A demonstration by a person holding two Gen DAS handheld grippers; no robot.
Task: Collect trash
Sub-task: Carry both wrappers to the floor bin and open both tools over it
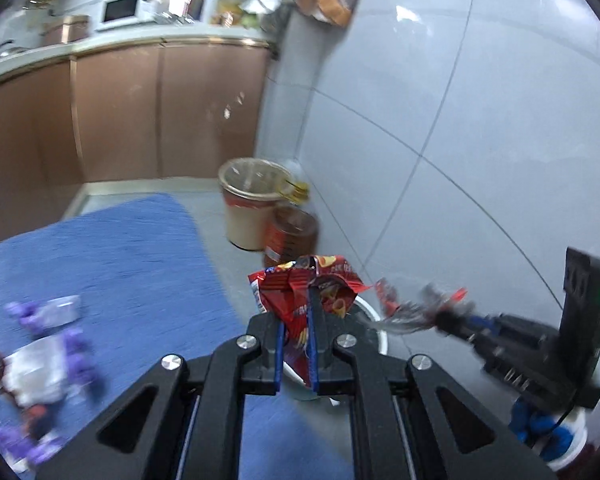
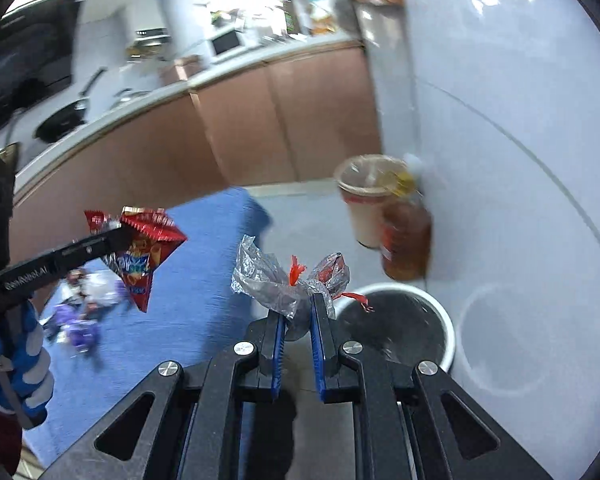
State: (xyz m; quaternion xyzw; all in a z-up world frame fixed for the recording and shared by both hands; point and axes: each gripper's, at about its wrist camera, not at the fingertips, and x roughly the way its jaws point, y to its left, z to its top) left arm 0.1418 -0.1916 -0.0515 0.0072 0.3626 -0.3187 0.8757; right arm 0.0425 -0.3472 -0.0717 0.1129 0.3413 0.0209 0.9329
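Left claw point(image 1: 298, 312) is clamped on a crumpled red snack bag point(image 1: 312, 284), right claw point(image 2: 298, 304) pinching a crinkly silver wrapper point(image 2: 276, 280) near the white bin point(image 2: 440, 312)

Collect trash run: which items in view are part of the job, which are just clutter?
Job:
- red snack wrapper, shut in the left claw
- crumpled clear wrapper, shut in the right claw
- white trash bin
- purple wrappers on the blue mat

Lying about:
- beige bucket
- brown jar
- microwave
- frying pan
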